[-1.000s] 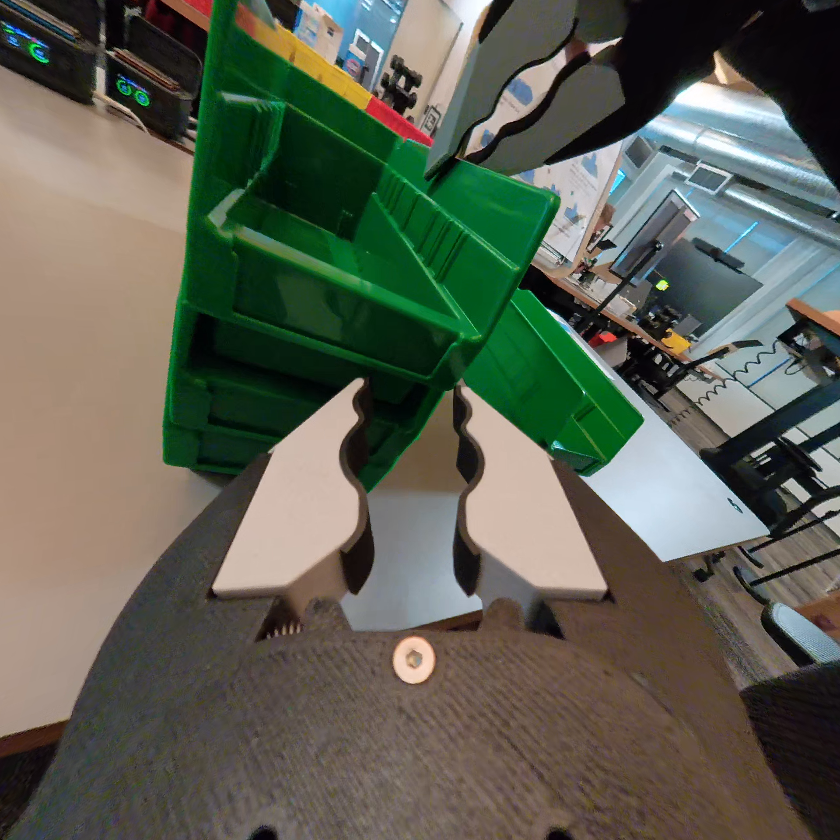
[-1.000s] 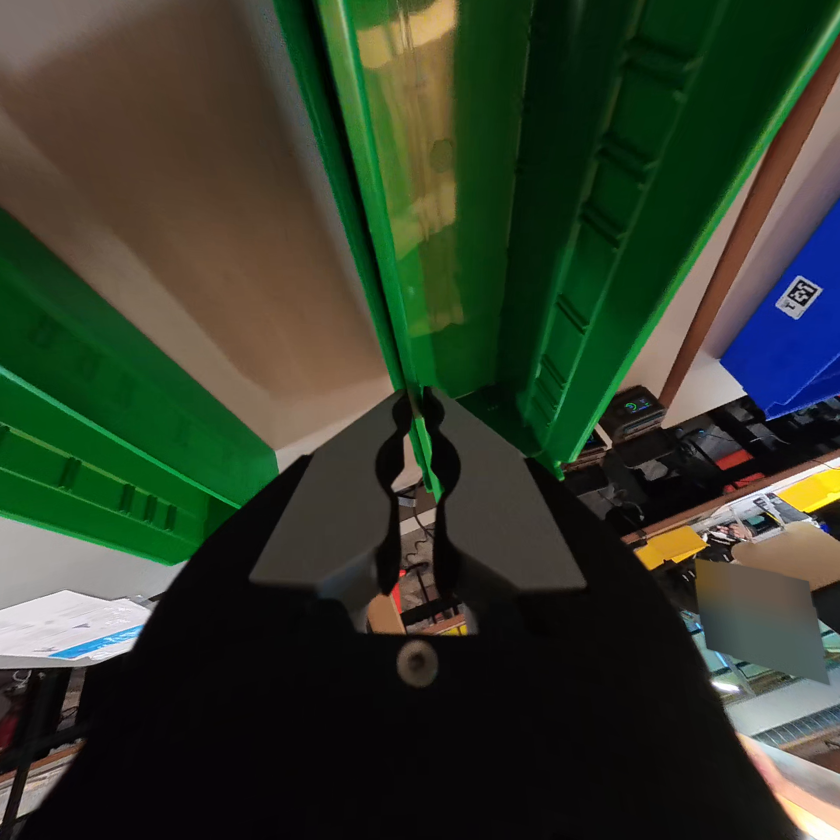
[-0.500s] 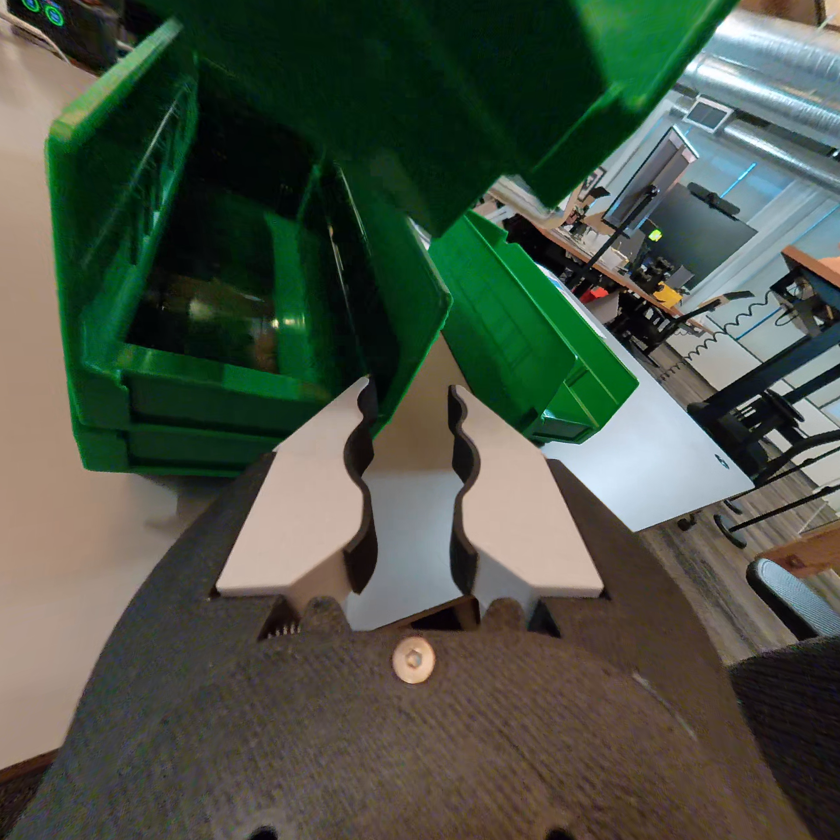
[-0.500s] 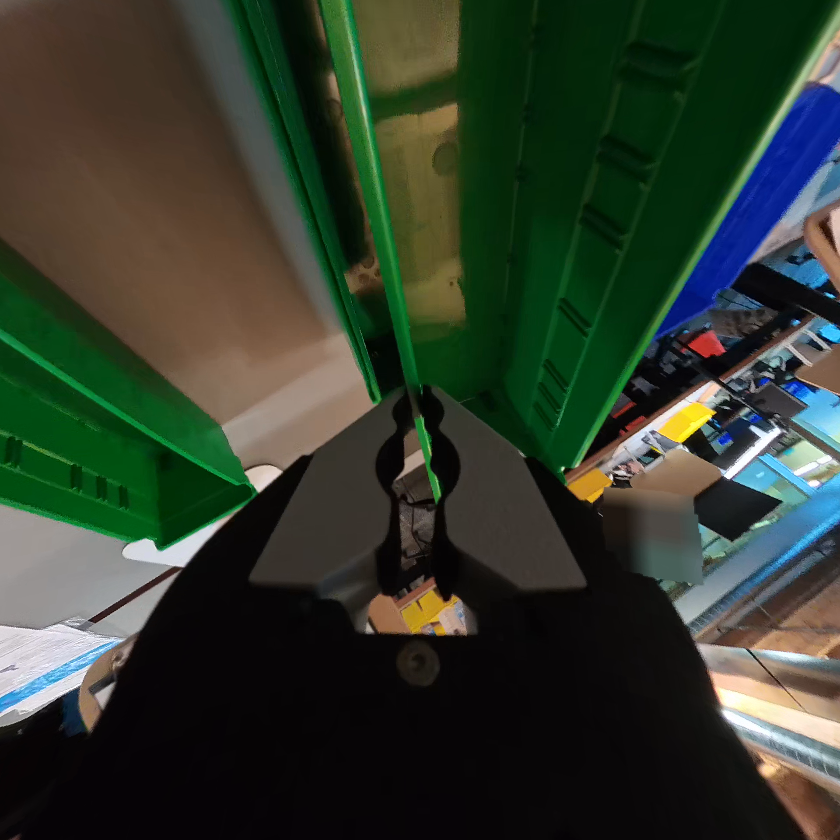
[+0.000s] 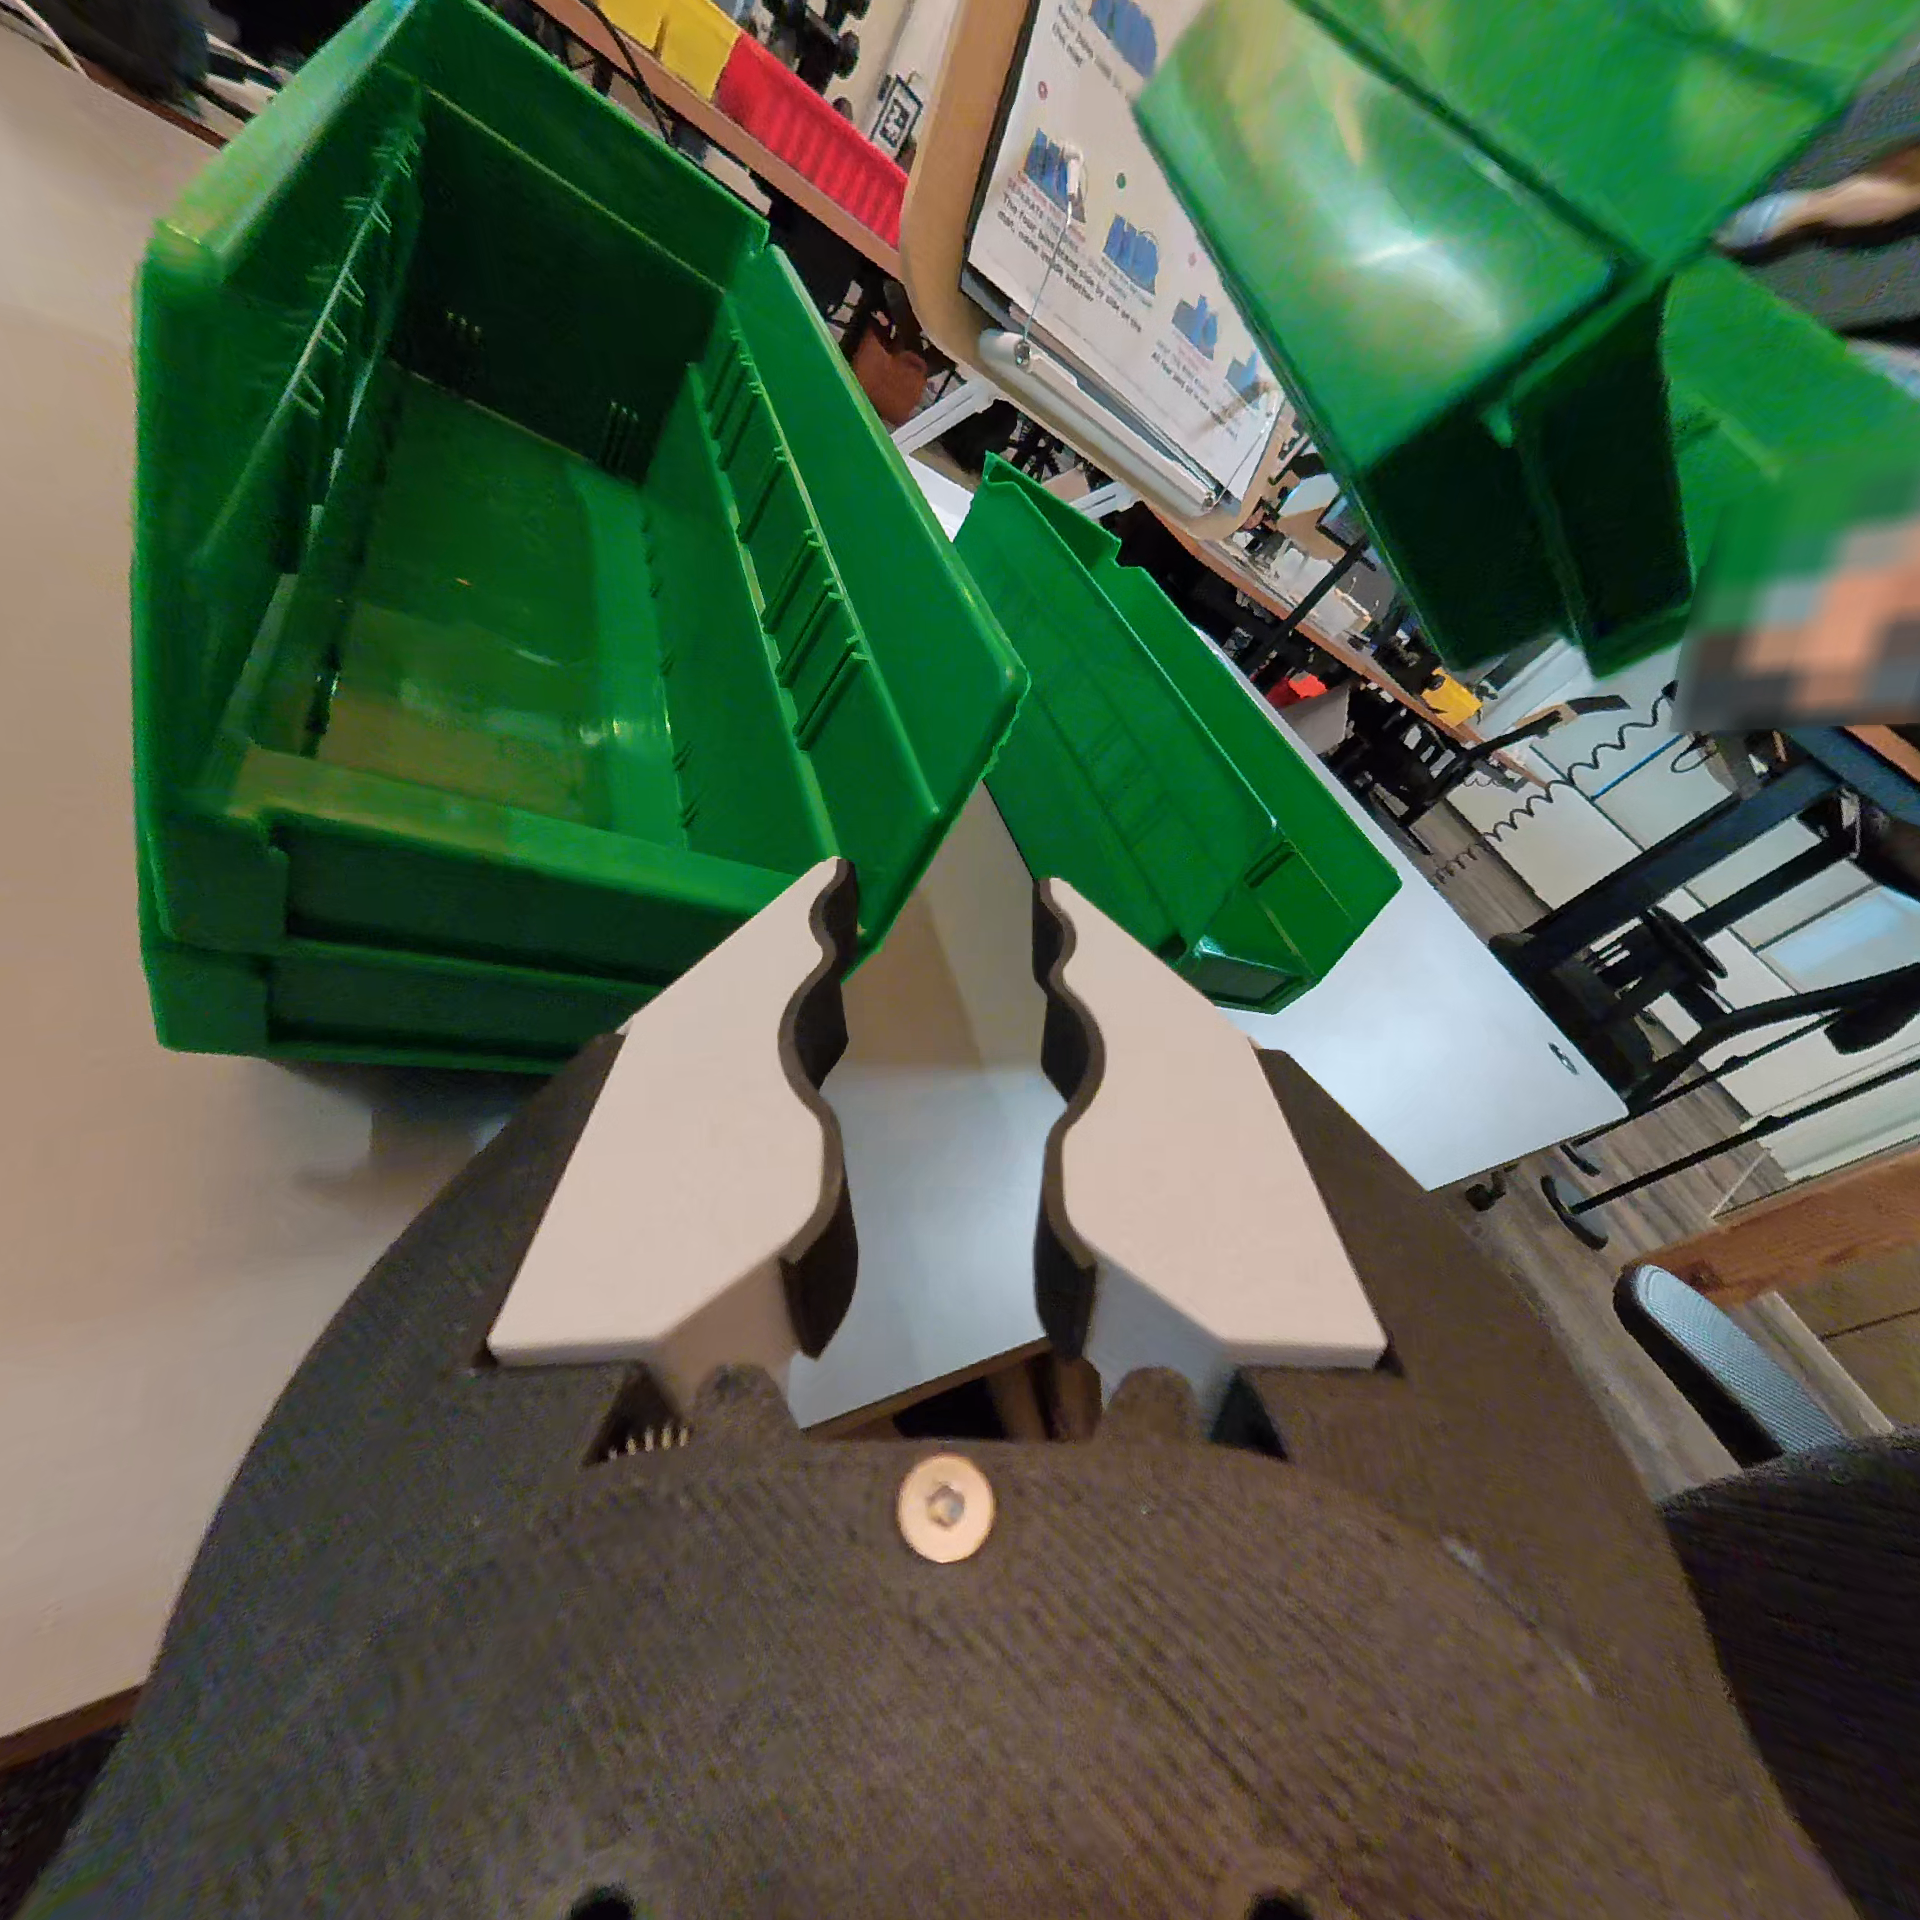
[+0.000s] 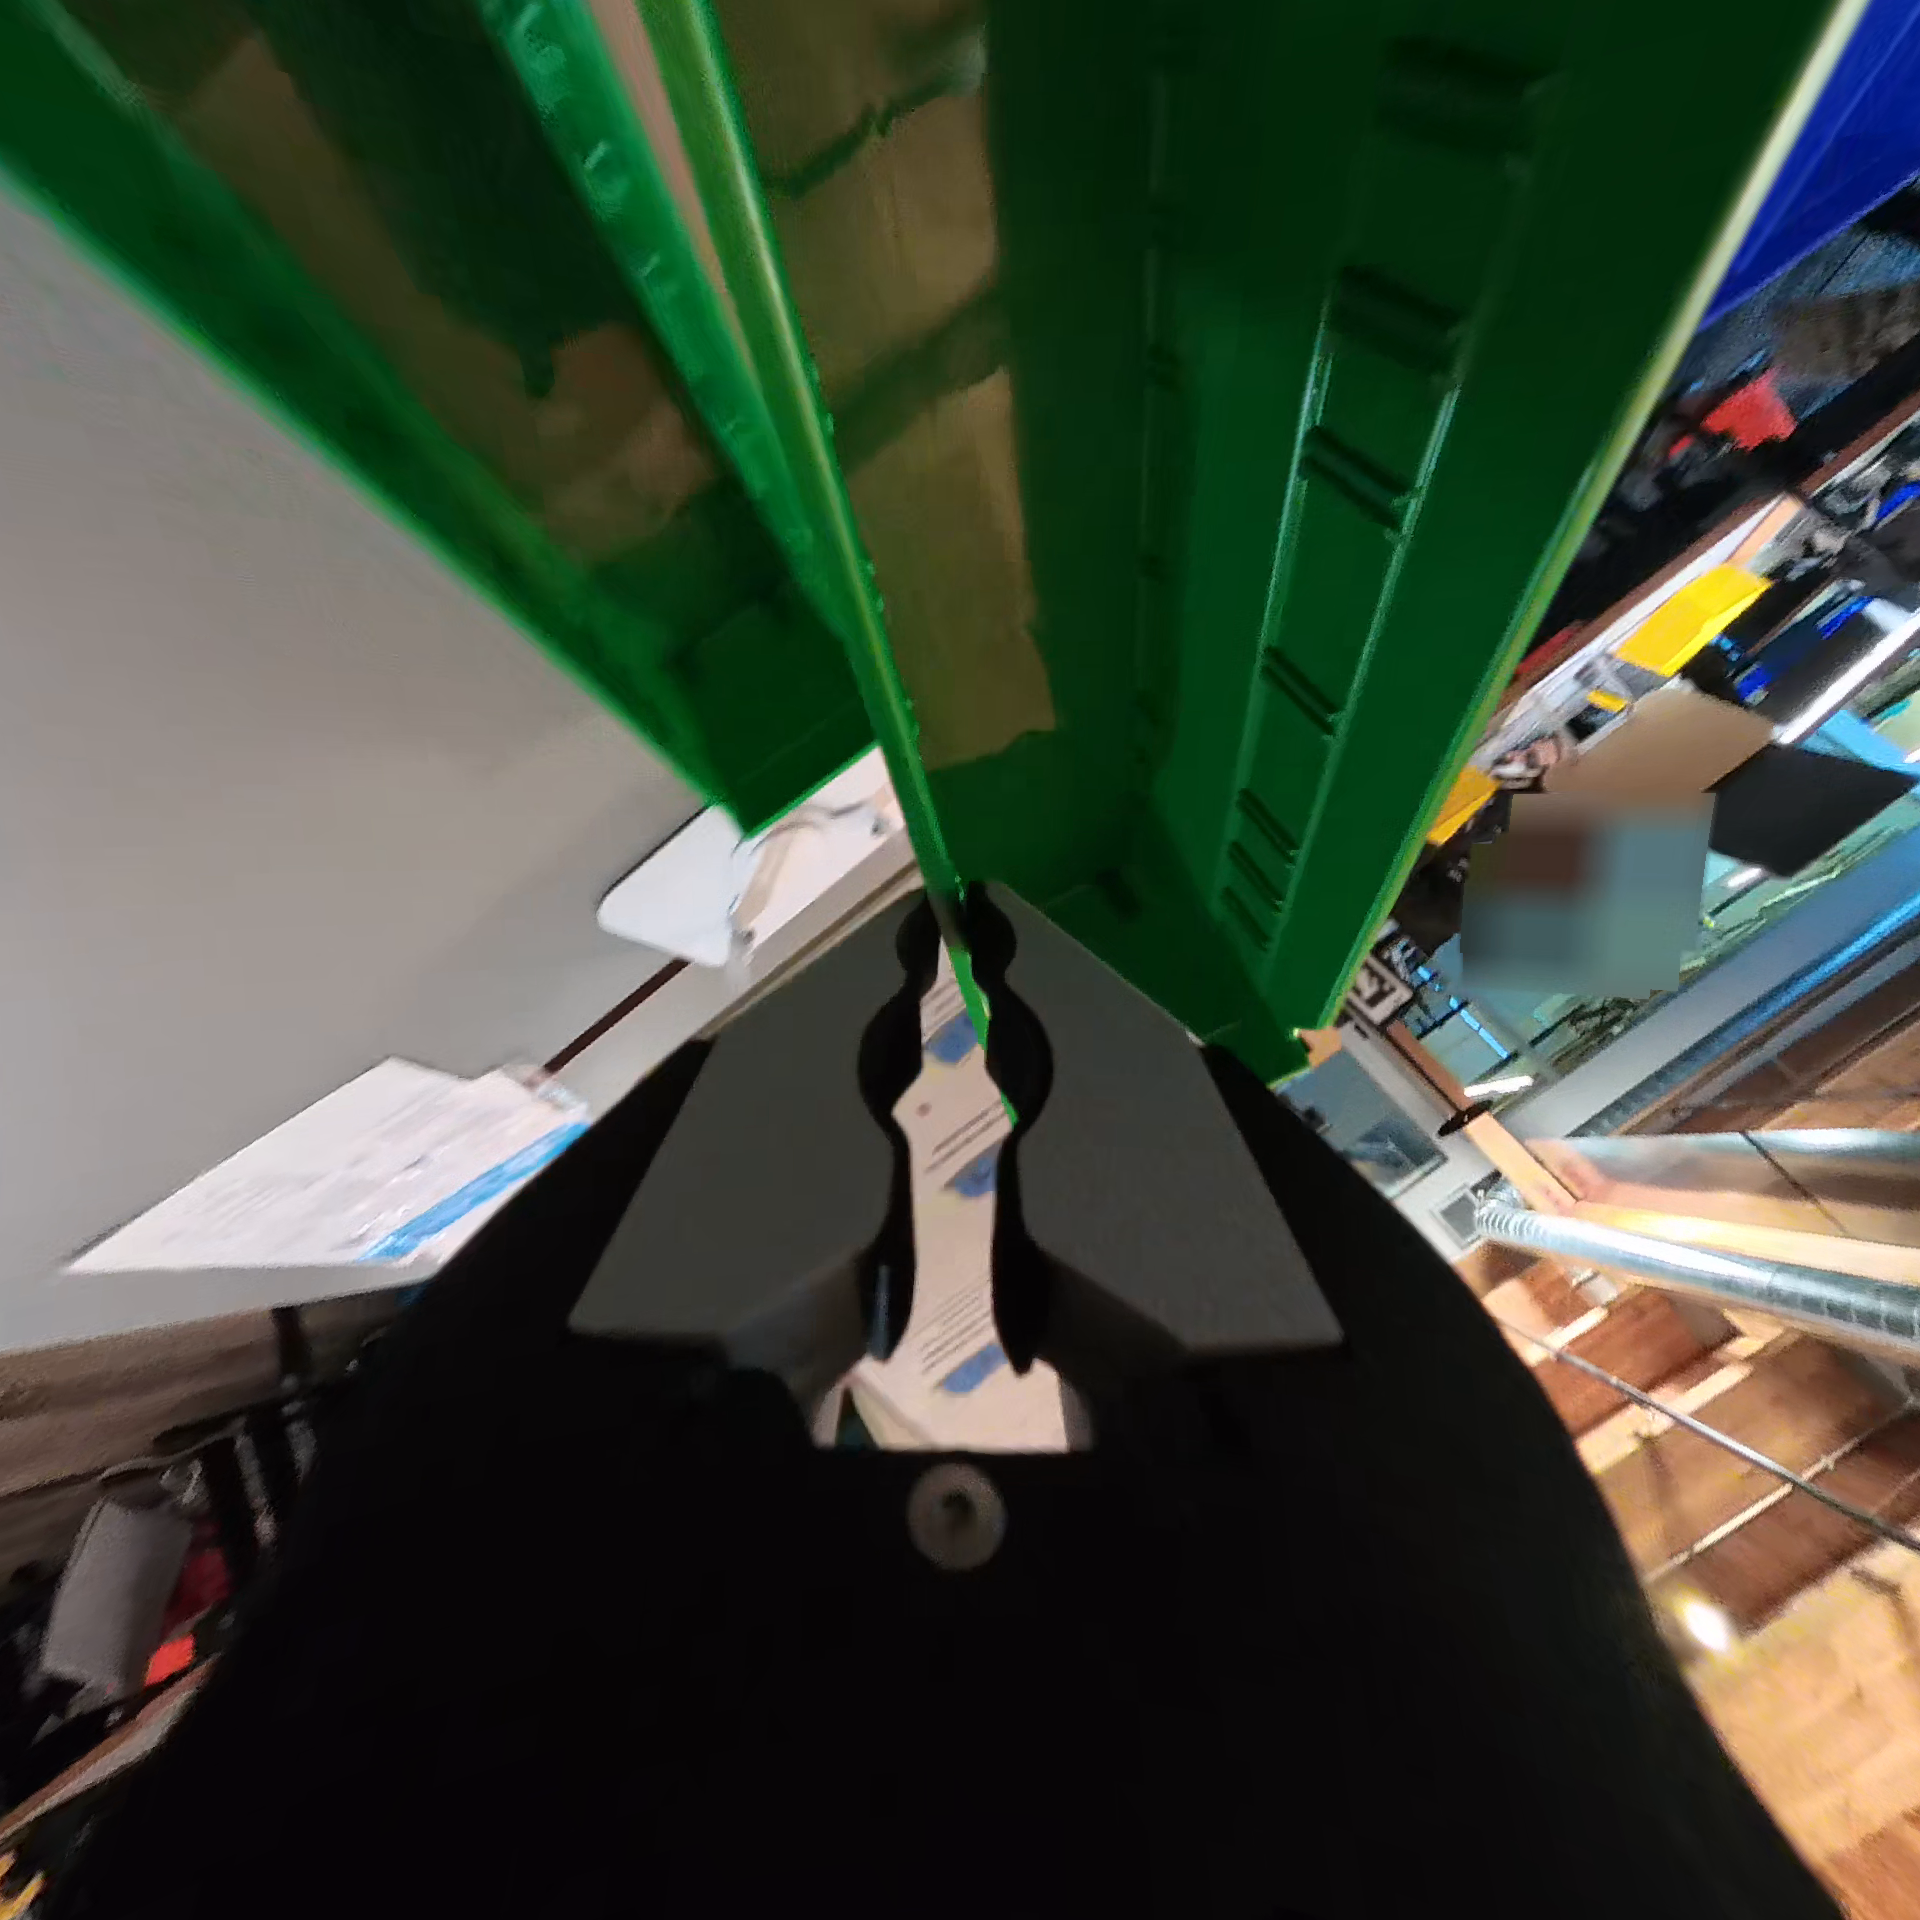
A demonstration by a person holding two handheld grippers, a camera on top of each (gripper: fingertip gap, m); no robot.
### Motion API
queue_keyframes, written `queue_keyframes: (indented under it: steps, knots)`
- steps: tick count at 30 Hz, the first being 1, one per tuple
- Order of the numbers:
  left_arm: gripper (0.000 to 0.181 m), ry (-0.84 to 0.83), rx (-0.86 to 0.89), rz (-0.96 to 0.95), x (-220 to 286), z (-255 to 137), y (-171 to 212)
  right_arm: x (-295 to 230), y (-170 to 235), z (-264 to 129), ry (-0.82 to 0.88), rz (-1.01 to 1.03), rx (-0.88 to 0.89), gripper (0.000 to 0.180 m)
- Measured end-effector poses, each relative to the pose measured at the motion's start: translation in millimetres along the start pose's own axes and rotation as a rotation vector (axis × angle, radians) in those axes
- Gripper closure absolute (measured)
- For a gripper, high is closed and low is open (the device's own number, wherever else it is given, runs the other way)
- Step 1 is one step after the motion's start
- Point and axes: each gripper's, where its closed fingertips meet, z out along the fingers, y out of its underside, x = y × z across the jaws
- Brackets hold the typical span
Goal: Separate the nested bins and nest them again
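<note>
Right wrist view: right gripper (image 6: 961,899) fingers pinch a lifted green bin's (image 6: 1195,436) wall; left gripper (image 5: 943,899) fingers gape empty.

The left claw (image 5: 943,904) points forward and slightly downward, its two pale grey fingers (image 5: 717,1101) spread apart with a clear gap between the wavy inner edges, and nothing is between them. Its dark textured body fills the lower part of the left wrist view. The right claw (image 6: 961,904) is tilted upward, its grey fingers (image 6: 1132,1122) drawn close so the tips pinch a thin green bin wall (image 6: 883,644). Its black body fills the lower part of the right wrist view.
</note>
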Motion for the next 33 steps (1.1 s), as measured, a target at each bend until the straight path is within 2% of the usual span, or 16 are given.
queue_keyframes:
  steps: [7,11,18,26,29,33]
  knots:
    - [0.144,0.010,0.023,-0.025,2,0,-1,-104,57,-28,-0.076,0.042,-0.129,0.176]
    - [0.144,-0.010,0.029,-0.001,2,2,-2,-160,77,-22,-0.151,-0.009,-0.188,0.177]
    - [0.144,-0.019,0.032,0.011,1,10,-3,-236,71,23,-0.262,-0.050,-0.158,0.175]
    - [0.145,-0.035,0.034,0.039,0,13,-4,-271,54,59,-0.282,0.003,-0.055,0.175]
    - [0.145,-0.031,0.037,0.035,0,13,-4,-276,58,64,-0.291,0.103,-0.039,0.173]
    - [0.145,-0.015,0.046,-0.004,0,11,-5,-287,62,58,-0.392,0.441,0.001,0.159]
